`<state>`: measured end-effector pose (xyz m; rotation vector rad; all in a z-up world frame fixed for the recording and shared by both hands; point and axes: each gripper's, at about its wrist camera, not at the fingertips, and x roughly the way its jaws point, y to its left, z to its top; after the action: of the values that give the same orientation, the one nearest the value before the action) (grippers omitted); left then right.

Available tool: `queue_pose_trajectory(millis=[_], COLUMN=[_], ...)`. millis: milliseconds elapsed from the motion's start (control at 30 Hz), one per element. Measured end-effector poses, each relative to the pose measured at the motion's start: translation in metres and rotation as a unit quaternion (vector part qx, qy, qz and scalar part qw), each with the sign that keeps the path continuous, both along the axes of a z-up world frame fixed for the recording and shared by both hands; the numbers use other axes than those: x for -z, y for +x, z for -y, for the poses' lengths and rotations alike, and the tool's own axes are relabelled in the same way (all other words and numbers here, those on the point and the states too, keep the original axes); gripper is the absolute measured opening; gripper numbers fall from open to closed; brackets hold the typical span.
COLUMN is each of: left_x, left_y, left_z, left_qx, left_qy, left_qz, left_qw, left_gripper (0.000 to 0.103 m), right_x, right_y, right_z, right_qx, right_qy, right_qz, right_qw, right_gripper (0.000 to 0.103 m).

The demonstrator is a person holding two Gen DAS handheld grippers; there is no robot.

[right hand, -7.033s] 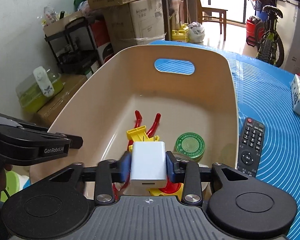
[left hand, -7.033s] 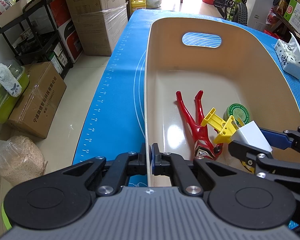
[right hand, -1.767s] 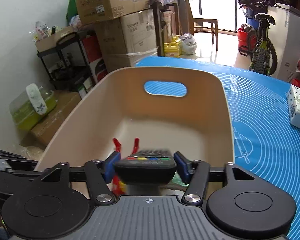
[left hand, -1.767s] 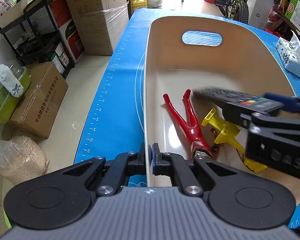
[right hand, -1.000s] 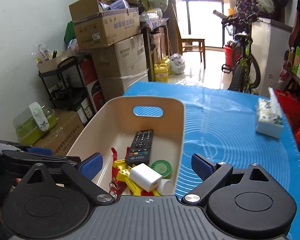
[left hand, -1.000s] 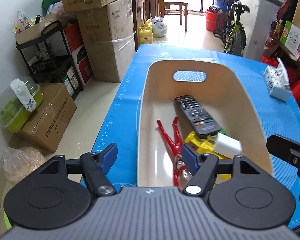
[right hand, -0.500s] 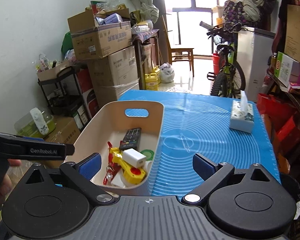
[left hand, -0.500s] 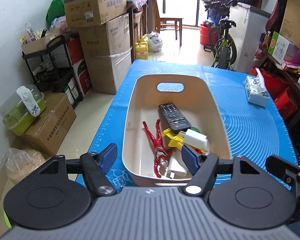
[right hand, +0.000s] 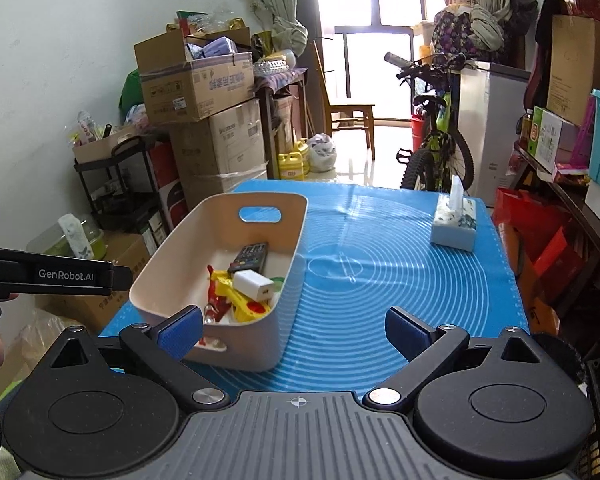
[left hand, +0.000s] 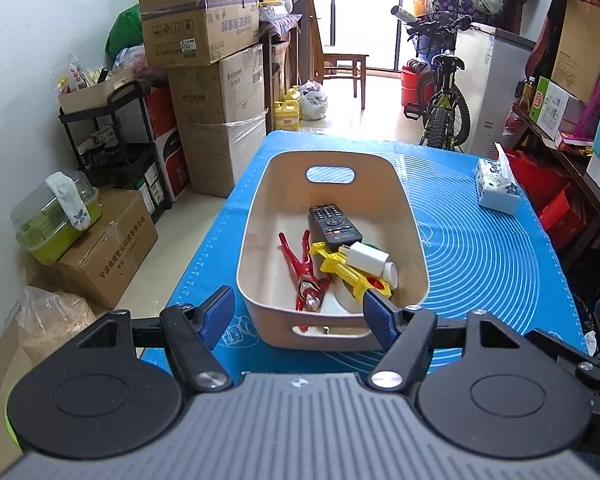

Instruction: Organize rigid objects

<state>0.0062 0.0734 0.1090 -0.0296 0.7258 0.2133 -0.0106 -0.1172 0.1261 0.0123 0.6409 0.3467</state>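
Note:
A beige bin [left hand: 256,216] [right hand: 292,276] stands on the blue mat. Inside it lie a black remote control [left hand: 334,226] [right hand: 250,257], a white charger block [left hand: 367,257] [right hand: 256,283], a red figure [left hand: 300,268] and a yellow toy [left hand: 350,276] [right hand: 242,300], with a green round tin mostly hidden under the charger. My left gripper [left hand: 298,314] hangs open in front of the bin's near end, with nothing between its fingers. My right gripper [right hand: 292,336] is open too, held back over the mat just right of the bin.
A tissue box [left hand: 496,186] [right hand: 454,226] sits at the mat's far right. Stacked cardboard boxes [left hand: 216,92], a black shelf cart [left hand: 120,140] and a green container [left hand: 56,216] line the left wall. A bicycle [right hand: 440,144] stands beyond the table. The left gripper's body [right hand: 48,274] shows in the right wrist view.
Both grippers have pulled back and risen away from the bin, which now looks smaller and farther. The remote dropped from the right gripper lies in the bin; both stay open.

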Motion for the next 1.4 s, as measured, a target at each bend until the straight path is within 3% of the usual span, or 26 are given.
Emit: queue_pose_trajectory(millis=[700, 1400], left_x=[0.035, 0.043], left_y=[-0.034, -0.041], left_z=[0.027, 0.036], left_qx=[0.038, 0.061], left_qy=[0.014, 0.013], left_qz=[-0.006, -0.001], left_qw=[0.9992, 0.9981], left_gripper=[0.071, 0.071], right_x=[0.023, 0.037], right_y=[-0.038, -0.055], right_z=[0.022, 0.029], right_qx=[0.024, 0.032], right_qy=[-0.003, -0.007], right_qz=[-0.014, -0.022], right_qw=[1.0, 0.999], right_gripper=[0.098, 0.098])
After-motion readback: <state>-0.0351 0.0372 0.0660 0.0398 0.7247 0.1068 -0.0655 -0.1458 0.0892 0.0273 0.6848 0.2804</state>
